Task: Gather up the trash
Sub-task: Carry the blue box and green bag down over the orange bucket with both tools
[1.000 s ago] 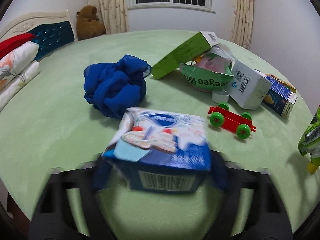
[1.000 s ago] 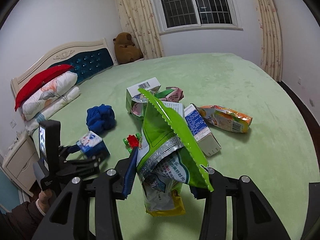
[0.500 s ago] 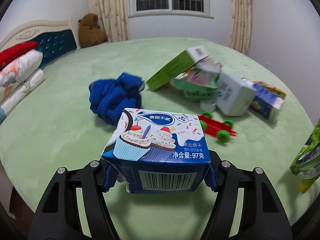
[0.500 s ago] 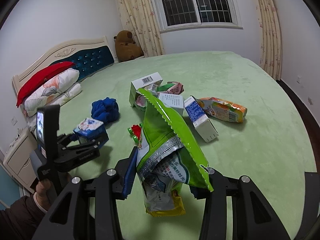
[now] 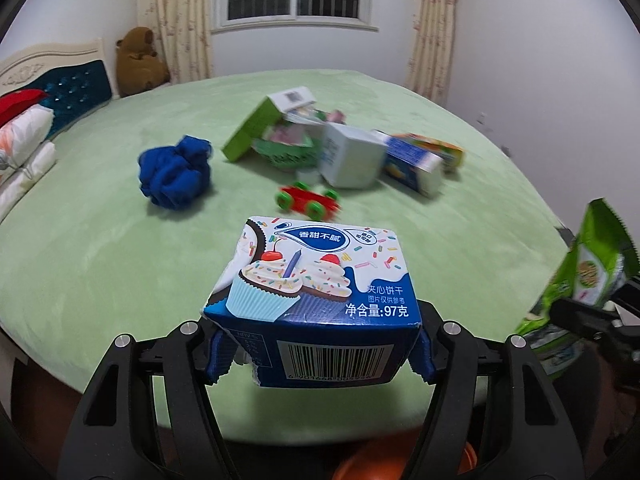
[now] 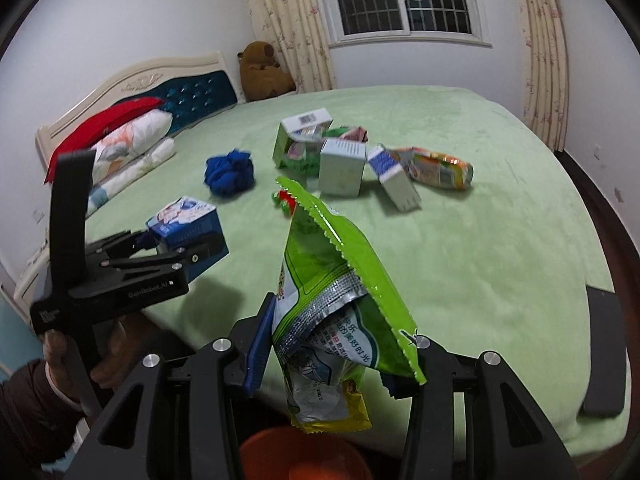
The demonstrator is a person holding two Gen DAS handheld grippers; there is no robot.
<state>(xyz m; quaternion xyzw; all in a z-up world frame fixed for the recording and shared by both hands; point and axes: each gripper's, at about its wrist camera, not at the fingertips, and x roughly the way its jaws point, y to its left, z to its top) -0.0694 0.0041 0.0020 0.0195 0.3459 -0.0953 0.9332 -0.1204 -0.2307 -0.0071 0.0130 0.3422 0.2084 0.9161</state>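
Note:
My left gripper (image 5: 320, 354) is shut on a blue cupcake biscuit box (image 5: 316, 304), held above the near edge of the green bed (image 5: 100, 240). In the right wrist view the left gripper (image 6: 176, 248) holds the box (image 6: 184, 222) at the left. My right gripper (image 6: 332, 368) is shut on a green snack bag (image 6: 332, 304), also past the bed's edge; the bag shows in the left wrist view (image 5: 584, 276). An orange bin (image 6: 300, 460) lies below both grippers (image 5: 380, 464). More trash lies mid-bed: a green box (image 5: 264, 124), a white box (image 5: 350, 156), a blue-white carton (image 5: 412, 162), an orange packet (image 6: 438, 168).
A crumpled blue cloth (image 5: 174, 172) and a red toy car with green wheels (image 5: 308, 202) lie on the bed near the trash. Pillows (image 6: 132, 136) and a brown teddy bear (image 6: 262, 72) are at the headboard. A dark object (image 6: 604, 352) rests on the bed's right edge.
Both grippers have pulled back from the bed with their loads, to over its near edge. The orange bin has come into view below them.

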